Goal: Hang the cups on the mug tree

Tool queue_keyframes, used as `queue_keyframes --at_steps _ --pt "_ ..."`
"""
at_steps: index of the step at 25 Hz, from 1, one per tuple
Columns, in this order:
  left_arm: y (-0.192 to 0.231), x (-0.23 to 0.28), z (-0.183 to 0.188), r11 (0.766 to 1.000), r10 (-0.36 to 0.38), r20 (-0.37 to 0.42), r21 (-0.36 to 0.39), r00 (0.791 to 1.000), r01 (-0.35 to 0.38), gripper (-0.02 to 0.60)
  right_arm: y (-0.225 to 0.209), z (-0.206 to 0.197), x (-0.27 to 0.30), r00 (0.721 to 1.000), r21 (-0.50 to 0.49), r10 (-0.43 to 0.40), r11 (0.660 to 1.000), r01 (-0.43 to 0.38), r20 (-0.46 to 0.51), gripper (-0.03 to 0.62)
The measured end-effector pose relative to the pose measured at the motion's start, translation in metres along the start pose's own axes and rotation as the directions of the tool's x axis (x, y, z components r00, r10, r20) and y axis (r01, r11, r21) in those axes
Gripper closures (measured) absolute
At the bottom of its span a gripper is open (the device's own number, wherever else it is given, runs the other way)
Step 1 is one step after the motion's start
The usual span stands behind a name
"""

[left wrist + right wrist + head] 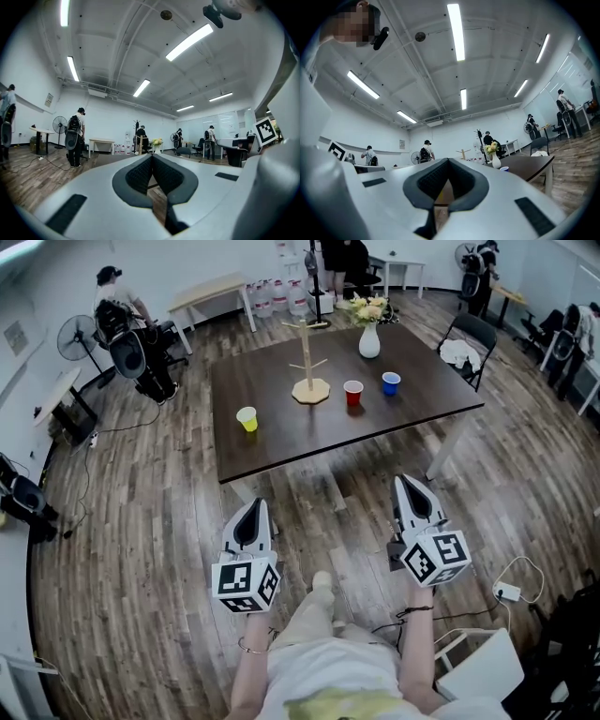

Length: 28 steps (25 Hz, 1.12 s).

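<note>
No cup is taken yet: we stand back from the table, left gripper and right gripper both closed and empty. Next, we reckon, we step in and open for the yellow cup near its left edge.

place: office-lab | cues: desks, pedestal fan — ceiling strip lights

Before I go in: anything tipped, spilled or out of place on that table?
Nothing stands out. The yellow cup, red cup and blue cup stand upright and apart on the table, with no spill. The mug tree stands straight, its pegs bare, and the flower vase is upright.
</note>
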<state>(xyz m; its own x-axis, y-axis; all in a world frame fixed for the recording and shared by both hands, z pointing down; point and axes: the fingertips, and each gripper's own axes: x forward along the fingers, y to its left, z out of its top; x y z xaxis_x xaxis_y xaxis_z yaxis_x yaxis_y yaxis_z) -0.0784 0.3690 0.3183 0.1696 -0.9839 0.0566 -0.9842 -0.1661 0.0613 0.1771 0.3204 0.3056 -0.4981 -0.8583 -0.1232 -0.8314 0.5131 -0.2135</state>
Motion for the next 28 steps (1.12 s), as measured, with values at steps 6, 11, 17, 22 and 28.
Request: queue_keyframes --at_steps 6,11,17,22,28 --pt "0.008 0.072 -0.008 0.999 -0.042 -0.016 -0.026 0.999 0.042 0.558 -0.033 -0.009 0.048 1.000 -0.012 -0.014 1.000 0.014 -0.008 0.574" --pt "0.016 0.139 -0.005 0.996 -0.092 -0.017 -0.020 0.996 0.092 0.558 -0.066 -0.012 0.097 0.998 -0.007 -0.067 0.998 0.067 0.003 0.574" --pt "0.030 0.203 -0.003 0.990 -0.135 -0.025 -0.028 0.990 0.135 0.558 -0.093 -0.021 0.149 0.994 0.017 -0.111 0.994 0.111 -0.008 0.574" --pt "0.039 0.243 -0.011 0.985 -0.169 -0.042 -0.041 0.985 0.167 0.558 -0.105 -0.034 0.184 0.992 0.021 -0.120 0.992 0.121 -0.024 0.574" --pt "0.049 0.273 -0.022 0.981 -0.184 -0.068 -0.069 0.981 0.179 0.558 -0.112 -0.049 0.212 0.989 0.020 -0.129 0.991 0.130 -0.067 0.574"
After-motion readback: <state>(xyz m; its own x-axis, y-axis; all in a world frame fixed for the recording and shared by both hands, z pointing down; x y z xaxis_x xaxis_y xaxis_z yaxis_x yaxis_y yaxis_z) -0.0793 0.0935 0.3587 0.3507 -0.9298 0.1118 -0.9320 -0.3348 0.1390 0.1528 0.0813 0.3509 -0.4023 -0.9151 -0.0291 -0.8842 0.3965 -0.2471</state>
